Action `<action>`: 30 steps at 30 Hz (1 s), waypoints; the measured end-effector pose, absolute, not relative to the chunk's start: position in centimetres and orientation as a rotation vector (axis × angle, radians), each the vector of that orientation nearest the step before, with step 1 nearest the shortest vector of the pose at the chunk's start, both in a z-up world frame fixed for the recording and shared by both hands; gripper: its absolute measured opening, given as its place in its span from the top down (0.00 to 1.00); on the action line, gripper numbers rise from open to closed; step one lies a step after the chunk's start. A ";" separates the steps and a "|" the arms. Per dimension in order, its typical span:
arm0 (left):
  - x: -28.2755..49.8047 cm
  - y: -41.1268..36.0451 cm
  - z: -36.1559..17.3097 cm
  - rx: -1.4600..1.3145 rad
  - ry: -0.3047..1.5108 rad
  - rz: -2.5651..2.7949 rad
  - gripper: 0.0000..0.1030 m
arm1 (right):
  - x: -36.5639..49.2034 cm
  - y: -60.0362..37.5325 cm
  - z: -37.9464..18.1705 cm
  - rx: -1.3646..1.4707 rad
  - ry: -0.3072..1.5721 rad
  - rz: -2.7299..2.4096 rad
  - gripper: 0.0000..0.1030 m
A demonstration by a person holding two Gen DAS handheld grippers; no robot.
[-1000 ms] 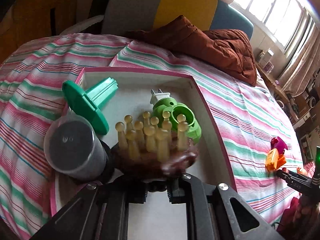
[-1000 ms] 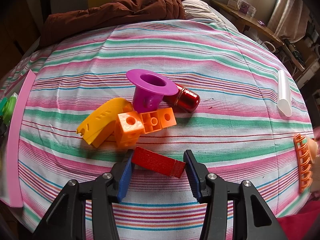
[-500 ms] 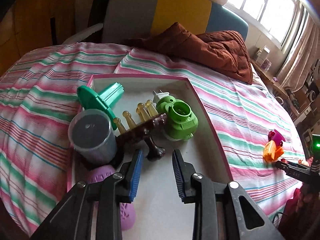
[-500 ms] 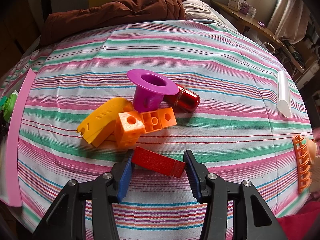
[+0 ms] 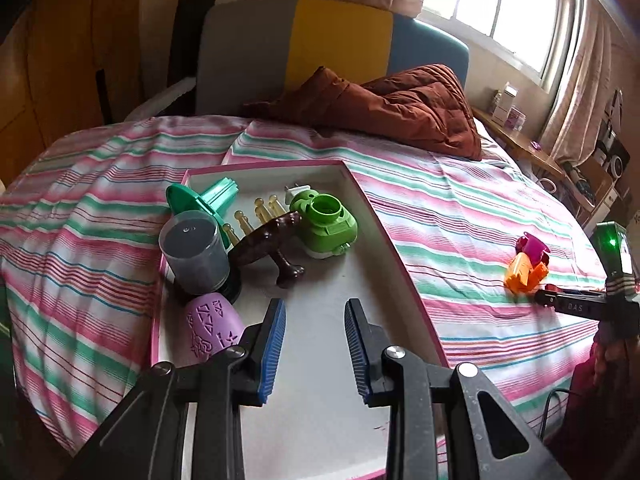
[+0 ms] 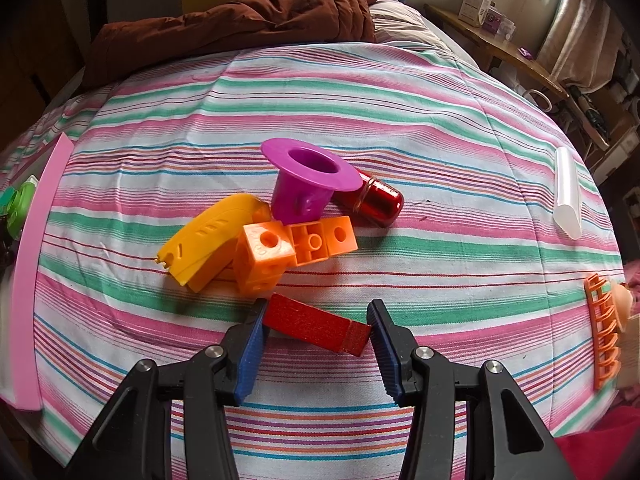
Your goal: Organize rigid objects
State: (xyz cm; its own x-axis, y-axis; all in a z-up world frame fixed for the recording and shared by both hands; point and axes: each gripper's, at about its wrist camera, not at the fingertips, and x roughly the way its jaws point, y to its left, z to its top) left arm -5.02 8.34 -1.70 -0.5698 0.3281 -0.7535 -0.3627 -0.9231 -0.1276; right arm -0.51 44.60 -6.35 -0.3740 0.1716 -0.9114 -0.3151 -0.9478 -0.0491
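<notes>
The left gripper (image 5: 315, 338) is spread wide and empty, hovering over the bare white floor of the pink-edged tray (image 5: 404, 280). Just beyond its left finger lies a purple patterned egg (image 5: 212, 328), then a grey cup (image 5: 195, 251) and a dark brown peg rack (image 5: 268, 246) tipped on its side. Farther back sit a green toy (image 5: 326, 226) and a teal funnel-shaped piece (image 5: 200, 206).

The right gripper (image 6: 317, 336) is open around a red block (image 6: 316, 326) lying on the striped bedsheet (image 6: 440, 120); both pads are at the block's ends, but I cannot tell whether they press on it. Just past the block are orange cubes (image 6: 296, 246) and a yellow curved piece (image 6: 204, 240), touching each other. Behind them stands a purple funnel (image 6: 306, 180) with a red capsule (image 6: 374, 200) beside it.
</notes>
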 end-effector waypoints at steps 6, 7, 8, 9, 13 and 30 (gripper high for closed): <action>-4.1 8.8 -1.5 -1.158 0.090 2.471 0.71 | -0.6 43.9 -6.3 -1.566 0.190 2.415 0.51; -4.1 8.8 -1.6 -1.159 0.094 2.468 0.71 | -0.6 43.7 -6.3 -1.570 0.184 2.423 0.51; -4.0 8.9 -1.6 -1.161 0.098 2.465 0.71 | -0.7 43.4 -6.3 -1.575 0.176 2.433 0.51; -4.0 8.9 -1.7 -1.163 0.097 2.463 0.71 | -0.7 43.3 -6.3 -1.579 0.172 2.439 0.51; -3.7 8.8 -1.8 -1.164 0.099 2.457 0.71 | -0.9 43.0 -6.5 -1.585 0.163 2.445 0.51; -3.4 6.7 -2.2 -1.181 0.048 2.458 0.71 | -1.1 40.5 -6.6 -1.623 0.121 2.491 0.51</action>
State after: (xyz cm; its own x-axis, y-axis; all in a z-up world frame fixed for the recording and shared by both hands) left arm -3.39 6.69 -2.20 -0.5565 0.3480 -0.7545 -0.3772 -0.9149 -0.1438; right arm -1.08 40.46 -6.58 -0.3955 0.0943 -0.9136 -0.1827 -0.9829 -0.0223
